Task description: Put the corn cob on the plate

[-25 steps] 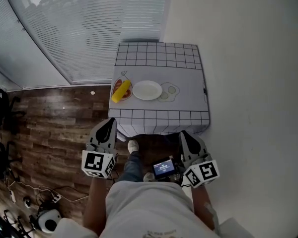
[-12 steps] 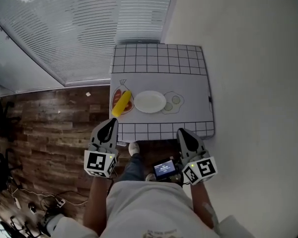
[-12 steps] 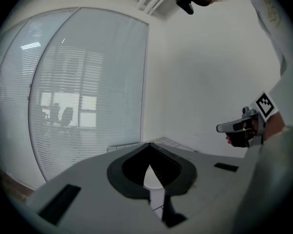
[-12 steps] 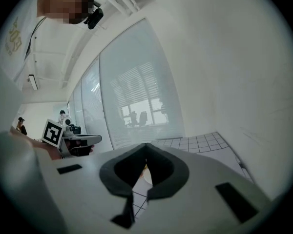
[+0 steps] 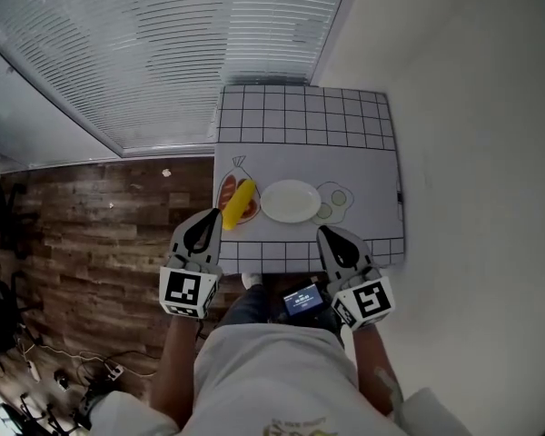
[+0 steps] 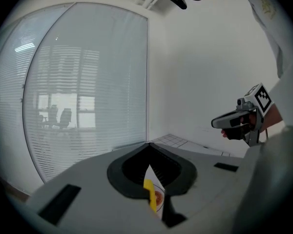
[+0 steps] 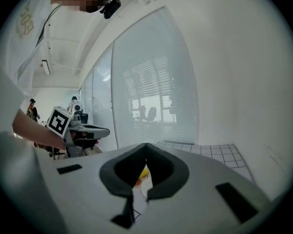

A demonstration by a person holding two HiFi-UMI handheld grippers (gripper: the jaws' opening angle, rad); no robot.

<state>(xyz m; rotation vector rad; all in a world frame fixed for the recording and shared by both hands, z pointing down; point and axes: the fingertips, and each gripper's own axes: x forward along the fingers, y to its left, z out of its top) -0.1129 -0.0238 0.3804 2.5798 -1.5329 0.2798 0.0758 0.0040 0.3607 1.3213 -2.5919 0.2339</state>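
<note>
Both sets of jaws are closed on nothing. The corn cob (image 5: 242, 202) lies on the surface (image 5: 345, 134) just left of the plate (image 5: 291, 201), its long axis running near to far. It sits just beyond my left gripper (image 5: 209, 222); my right gripper (image 5: 331, 236) is farther off.

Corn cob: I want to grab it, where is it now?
In the head view the corn cob lies on the table's left part, just left of the white plate.

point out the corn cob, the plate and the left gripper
corn cob (image 5: 242, 203): head view, middle of the yellow cob
plate (image 5: 291, 201): head view, bare centre
left gripper (image 5: 213, 218): head view, tips of its shut jaws
</note>
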